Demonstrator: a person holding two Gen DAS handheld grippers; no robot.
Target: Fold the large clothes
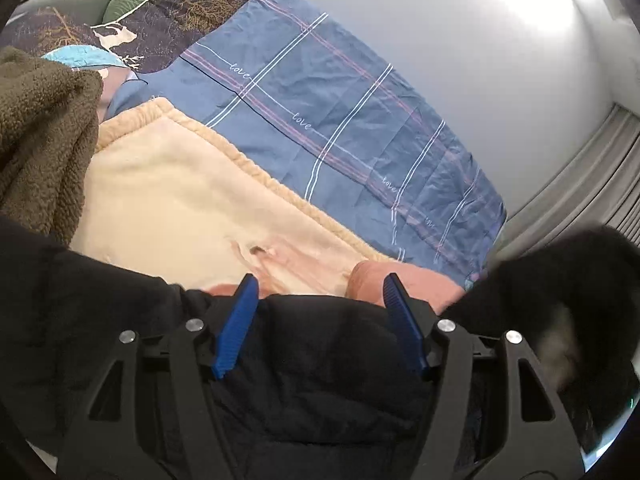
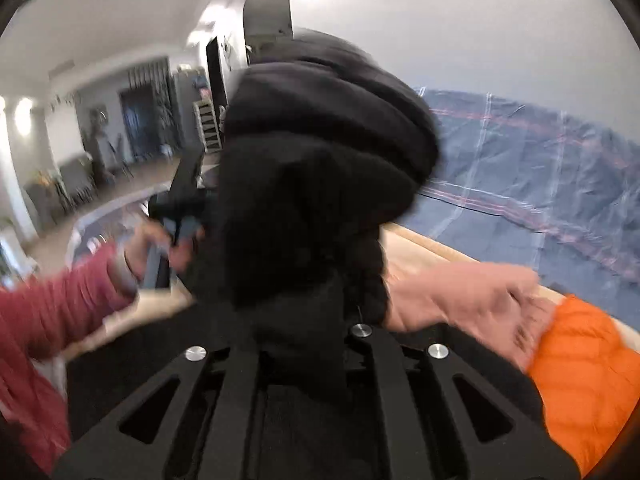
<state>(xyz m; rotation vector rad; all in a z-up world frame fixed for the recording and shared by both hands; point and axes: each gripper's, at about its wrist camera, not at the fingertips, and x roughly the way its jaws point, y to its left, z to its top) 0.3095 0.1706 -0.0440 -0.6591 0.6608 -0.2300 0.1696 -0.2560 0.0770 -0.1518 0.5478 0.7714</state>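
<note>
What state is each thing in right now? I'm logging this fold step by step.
Left gripper: open, over the black jacket.
Right gripper: shut on the black jacket, fingertips hidden by fabric.
Black jacket: bunched, one part lifted, not yet folded.
Cream blanket: spread flat.
Blue plaid sheet: spread, wrinkled.
Brown fleece: heaped.
Orange jacket: lying at the edge, blurred.

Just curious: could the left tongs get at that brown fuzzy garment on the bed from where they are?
Probably yes. The left tongs stand open over the black jacket, and the brown fleece lies off to their left with nothing blocking the way, though they would have to swing over.
</note>
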